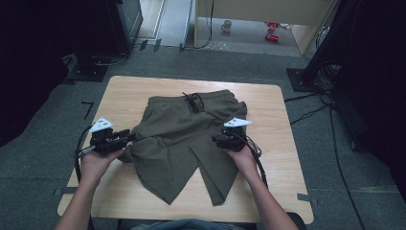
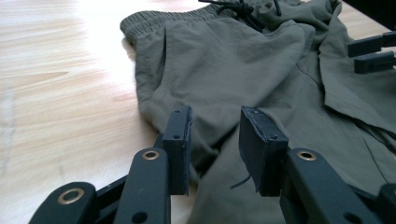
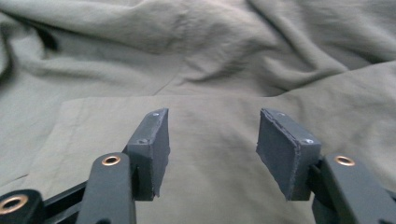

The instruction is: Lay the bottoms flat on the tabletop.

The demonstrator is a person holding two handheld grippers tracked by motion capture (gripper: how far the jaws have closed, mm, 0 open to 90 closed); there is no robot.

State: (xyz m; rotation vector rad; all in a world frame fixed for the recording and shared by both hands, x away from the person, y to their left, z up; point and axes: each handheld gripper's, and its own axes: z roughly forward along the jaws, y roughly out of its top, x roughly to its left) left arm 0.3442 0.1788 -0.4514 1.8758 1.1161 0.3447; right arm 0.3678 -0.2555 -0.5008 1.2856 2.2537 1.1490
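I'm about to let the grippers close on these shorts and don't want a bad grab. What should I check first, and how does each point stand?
1. Left gripper jaws open: ok.
2. Right gripper jaws open: ok.
3. Fabric of the shorts between the left jaws: ok, a fold lies in the gap.
4. Fabric between the right jaws: cannot tell, cloth looks flat beneath.
5. Drawstring away from both grippers: ok.
6. Shorts fully on the table: ok.

Each hand carries a black gripper. The left gripper [image 1: 128,137] and the right gripper [image 1: 215,140] both have 2 flat, dark grey padded jaws on black arms, joined by brass-ringed pivots and small screws. A pale grey 3-cornered plate sits on top of each, and a black cable trails back from each one. The person's forearms are bare, with no sleeves showing.
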